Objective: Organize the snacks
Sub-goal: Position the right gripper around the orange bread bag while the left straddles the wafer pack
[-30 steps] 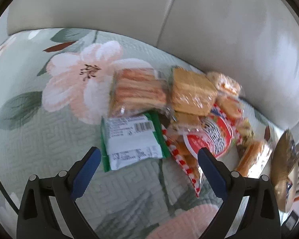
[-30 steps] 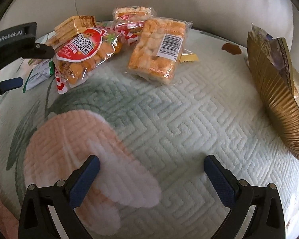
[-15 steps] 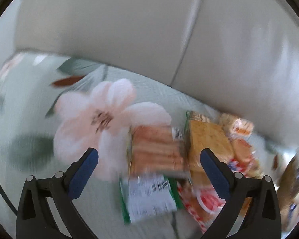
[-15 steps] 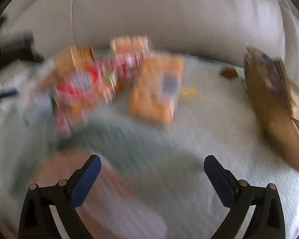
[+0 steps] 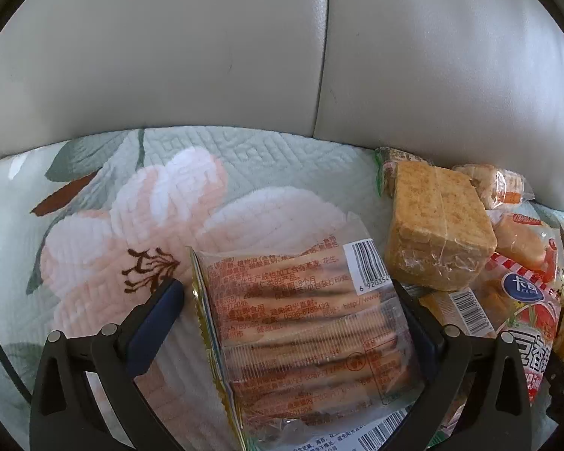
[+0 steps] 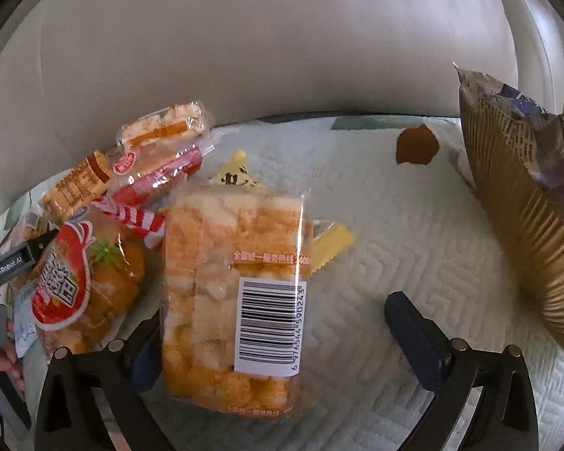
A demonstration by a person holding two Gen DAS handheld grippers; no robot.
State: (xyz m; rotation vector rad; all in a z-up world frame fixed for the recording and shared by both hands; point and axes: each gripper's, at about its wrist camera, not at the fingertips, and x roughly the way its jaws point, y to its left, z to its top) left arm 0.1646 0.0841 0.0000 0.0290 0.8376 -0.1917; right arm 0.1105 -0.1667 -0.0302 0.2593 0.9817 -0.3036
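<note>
L tongs [image 5: 285,312] spread wide, biscuit pkt [image 5: 304,323] seen between pads at lower centre, not clamped. R tongs [image 6: 274,332] also wide open; puffed-snack pkt [image 6: 237,297] lain between, touching left pad only. Rest of snack pile [image 6: 105,233] at left on floral sofa cover [image 6: 376,233]; gold bag [image 6: 522,210] at right edge.

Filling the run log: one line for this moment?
left gripper: open around biscuit pack | right gripper: open around rice-cracker pack | nothing held
</note>
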